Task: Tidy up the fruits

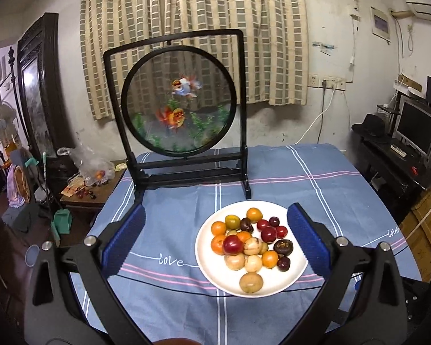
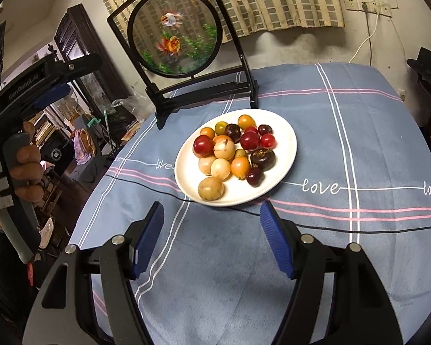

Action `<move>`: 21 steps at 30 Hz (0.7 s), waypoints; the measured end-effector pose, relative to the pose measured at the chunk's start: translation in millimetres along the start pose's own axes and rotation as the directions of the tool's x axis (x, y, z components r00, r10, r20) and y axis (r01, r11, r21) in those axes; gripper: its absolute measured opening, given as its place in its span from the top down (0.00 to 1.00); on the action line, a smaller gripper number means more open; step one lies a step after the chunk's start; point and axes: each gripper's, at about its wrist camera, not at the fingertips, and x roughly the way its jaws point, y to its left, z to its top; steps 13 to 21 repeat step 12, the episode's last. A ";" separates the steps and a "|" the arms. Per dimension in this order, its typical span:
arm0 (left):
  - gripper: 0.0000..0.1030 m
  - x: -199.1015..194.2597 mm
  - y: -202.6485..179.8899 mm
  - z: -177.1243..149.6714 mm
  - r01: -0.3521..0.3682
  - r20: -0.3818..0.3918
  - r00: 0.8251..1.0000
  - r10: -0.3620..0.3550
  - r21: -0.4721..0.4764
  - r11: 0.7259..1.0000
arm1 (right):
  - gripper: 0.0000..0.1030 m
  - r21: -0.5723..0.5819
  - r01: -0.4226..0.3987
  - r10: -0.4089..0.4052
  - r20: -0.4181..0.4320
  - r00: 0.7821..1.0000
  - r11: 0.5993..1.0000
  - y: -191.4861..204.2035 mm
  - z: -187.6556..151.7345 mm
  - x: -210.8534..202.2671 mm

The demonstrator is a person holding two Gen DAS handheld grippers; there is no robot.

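Left view: white plate [image 1: 294, 276] on the desk [image 1: 169, 221] piled with small fruits [image 1: 251, 243], left tool [image 1: 215, 240] spread wide around it, goldfish screen [image 1: 178, 102] right behind.

Right view: same plate [image 2: 286, 132], fruits [image 2: 232, 151] heaped, right tool [image 2: 212, 237] wide, holding nothing, just short of it.

Blue-clothed table [image 2: 344, 149] bears fruit plate [image 2: 287, 155] and goldfish screen [image 2: 175, 31].

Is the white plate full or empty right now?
Full: the white plate holds a heap of small fruits, red, orange, tan and dark purple, all inside its rim. Both tongs are open and hold nothing.
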 end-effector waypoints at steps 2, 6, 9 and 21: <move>0.03 0.8 3.0 0.0 0.000 -0.017 1.000 0.000 -0.007 1.000 | 0.32 -0.010 0.003 -0.003 -0.008 1.000 1.000 2.0 -2.1 1.1; 0.02 1.9 4.1 0.6 0.001 -0.036 0.999 -0.001 -0.006 1.000 | 0.32 -0.022 0.002 -0.002 -0.012 1.000 1.000 3.9 -4.5 0.9; 0.02 -0.8 4.5 1.0 -0.004 -0.025 1.000 0.004 -0.001 1.000 | 0.32 -0.033 0.015 -0.015 -0.004 1.000 0.999 3.9 -4.0 -1.0; 0.02 -0.9 5.5 1.7 -0.006 -0.024 1.000 0.006 -0.005 1.000 | 0.32 -0.030 0.015 -0.015 -0.001 1.000 0.999 1.5 -3.1 -1.4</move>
